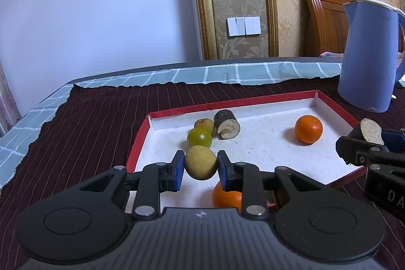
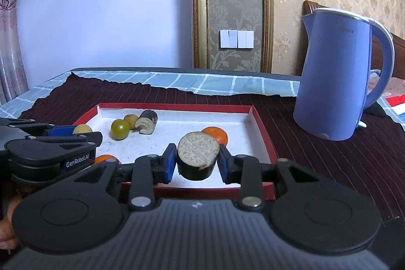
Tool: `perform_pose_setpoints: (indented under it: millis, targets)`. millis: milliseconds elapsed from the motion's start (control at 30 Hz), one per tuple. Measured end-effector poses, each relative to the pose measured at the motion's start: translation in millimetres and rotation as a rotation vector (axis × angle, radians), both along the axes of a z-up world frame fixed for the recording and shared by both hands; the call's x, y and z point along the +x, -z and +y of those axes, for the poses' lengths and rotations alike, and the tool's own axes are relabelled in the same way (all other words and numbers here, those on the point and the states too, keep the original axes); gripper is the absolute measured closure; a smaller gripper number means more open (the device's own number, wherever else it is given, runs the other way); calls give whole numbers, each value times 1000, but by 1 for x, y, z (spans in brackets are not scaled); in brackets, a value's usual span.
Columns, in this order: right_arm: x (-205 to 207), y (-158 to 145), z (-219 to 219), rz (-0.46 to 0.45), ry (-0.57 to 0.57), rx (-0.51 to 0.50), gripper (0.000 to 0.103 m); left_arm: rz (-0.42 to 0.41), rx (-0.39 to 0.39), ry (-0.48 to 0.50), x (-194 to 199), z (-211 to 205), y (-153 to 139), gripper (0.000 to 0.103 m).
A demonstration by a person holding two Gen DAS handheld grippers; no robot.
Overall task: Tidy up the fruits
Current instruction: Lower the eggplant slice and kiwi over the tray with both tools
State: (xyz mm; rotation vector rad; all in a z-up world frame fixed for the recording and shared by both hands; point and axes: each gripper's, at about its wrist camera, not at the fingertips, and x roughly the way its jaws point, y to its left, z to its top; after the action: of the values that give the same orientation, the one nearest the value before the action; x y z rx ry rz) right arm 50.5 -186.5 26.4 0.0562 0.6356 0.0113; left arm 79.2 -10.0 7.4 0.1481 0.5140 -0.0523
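My left gripper (image 1: 200, 168) is shut on a tan round fruit (image 1: 200, 162), held over the near left part of a red-rimmed white tray (image 1: 177, 111). My right gripper (image 2: 197, 161) is shut on a dark-skinned cut stalk piece (image 2: 198, 154) over the tray's near edge (image 2: 202, 190). In the tray lie a green fruit (image 1: 199, 138), a small tan fruit (image 1: 204, 123), a second dark cut piece (image 1: 226, 127) and two oranges (image 1: 308, 128) (image 1: 225, 198). The right gripper shows at the right edge of the left wrist view (image 1: 372, 143).
A blue electric kettle (image 2: 336, 75) stands right of the tray on the dark striped cloth (image 2: 316, 156). A light checked cloth (image 1: 227, 74) covers the far table edge. The wall and a wooden headboard (image 1: 324, 17) lie behind.
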Motion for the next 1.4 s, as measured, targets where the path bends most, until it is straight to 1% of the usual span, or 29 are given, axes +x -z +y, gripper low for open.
perform_pose_setpoints:
  millis: [367, 867, 1400]
  targets:
    - [8, 1, -3, 11, -3, -9, 71, 3, 16, -2, 11, -5, -2, 76]
    - [25, 3, -12, 28, 12, -13, 71, 16, 14, -9, 27, -13, -1, 76]
    - [53, 9, -23, 60, 39, -16, 71, 27, 34, -15, 51, -23, -2, 76]
